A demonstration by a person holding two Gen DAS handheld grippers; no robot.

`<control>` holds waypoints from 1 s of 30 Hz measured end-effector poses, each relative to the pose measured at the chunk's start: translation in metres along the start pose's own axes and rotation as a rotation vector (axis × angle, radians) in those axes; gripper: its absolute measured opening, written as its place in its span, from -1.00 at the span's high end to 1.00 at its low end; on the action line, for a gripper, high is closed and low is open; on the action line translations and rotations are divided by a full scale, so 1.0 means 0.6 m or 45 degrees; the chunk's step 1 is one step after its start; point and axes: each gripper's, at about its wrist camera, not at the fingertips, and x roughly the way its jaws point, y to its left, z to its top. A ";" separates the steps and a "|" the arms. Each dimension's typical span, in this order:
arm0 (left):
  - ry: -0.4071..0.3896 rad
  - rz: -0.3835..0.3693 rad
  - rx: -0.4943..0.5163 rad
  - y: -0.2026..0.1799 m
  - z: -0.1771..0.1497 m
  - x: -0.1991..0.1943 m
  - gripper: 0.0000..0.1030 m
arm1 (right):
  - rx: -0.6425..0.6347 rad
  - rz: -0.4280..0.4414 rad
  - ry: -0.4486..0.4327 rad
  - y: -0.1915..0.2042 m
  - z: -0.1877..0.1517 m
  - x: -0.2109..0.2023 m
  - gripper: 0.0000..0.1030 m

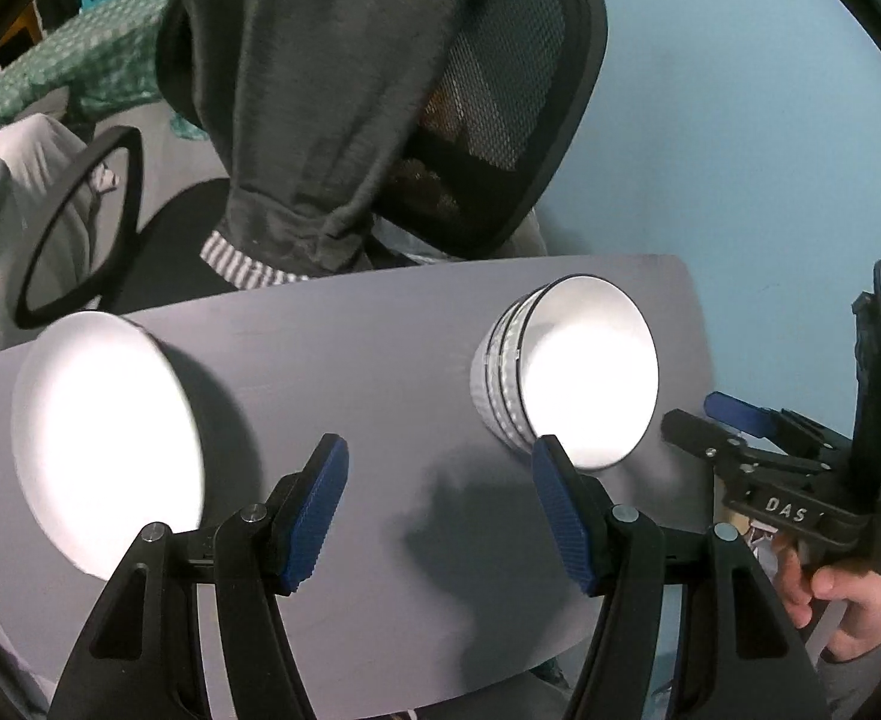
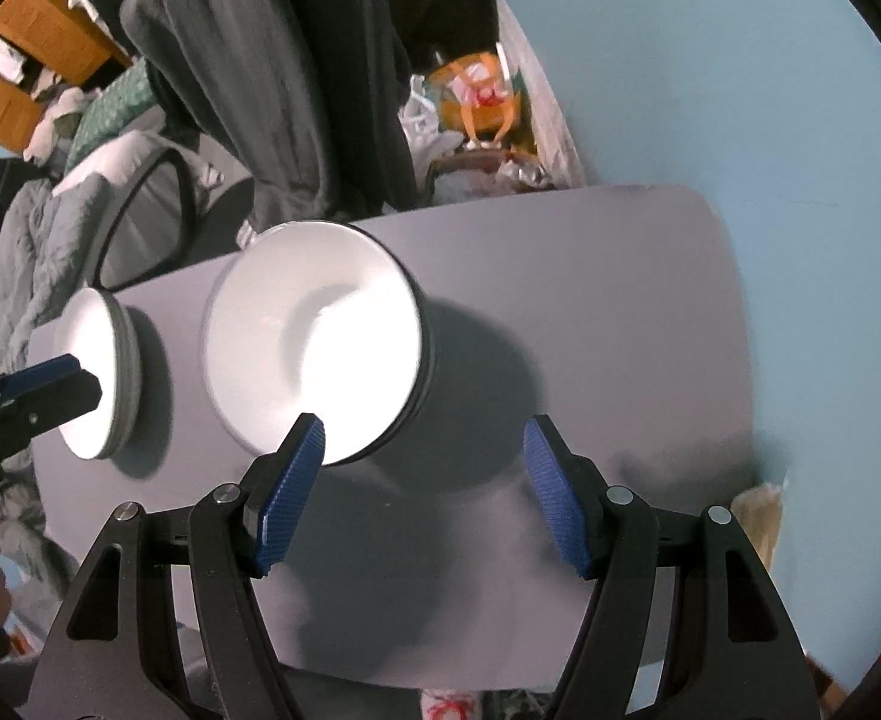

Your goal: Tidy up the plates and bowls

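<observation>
- The left tongs (image 1: 440,516) hang over the grey bench (image 1: 380,360), blue pads spread apart with only bare bench top between them; they grip nothing.
- The right tongs (image 2: 425,492) are likewise spread wide over the bench (image 2: 590,300) and hold nothing.
- A stack of white bowls (image 1: 566,372) with ribbed outer walls and dark rims stands on the bench, just beyond the left tongs' right-hand pad (image 1: 563,522).
- In the right wrist view the same stack (image 2: 314,348) sits just beyond the right tongs' left-hand pad (image 2: 290,492).
- A stack of white plates (image 1: 104,438) lies at the left end of the bench, apart from the bowls (image 2: 95,372).
- A hand (image 1: 842,606) holds the right tool at the bench's right edge.
- Behind the bench stands a mesh-backed chair (image 1: 518,90) with a dark grey garment (image 1: 296,108) draped over it.
</observation>
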 end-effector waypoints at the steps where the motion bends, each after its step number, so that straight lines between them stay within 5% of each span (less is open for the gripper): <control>1: 0.008 -0.006 0.000 -0.005 0.004 0.009 -0.26 | -0.010 0.003 0.012 -0.004 0.005 0.008 -0.32; 30: 0.213 -0.057 -0.142 -0.029 0.060 0.176 -0.26 | -0.088 0.138 0.220 -0.027 0.072 0.121 -0.32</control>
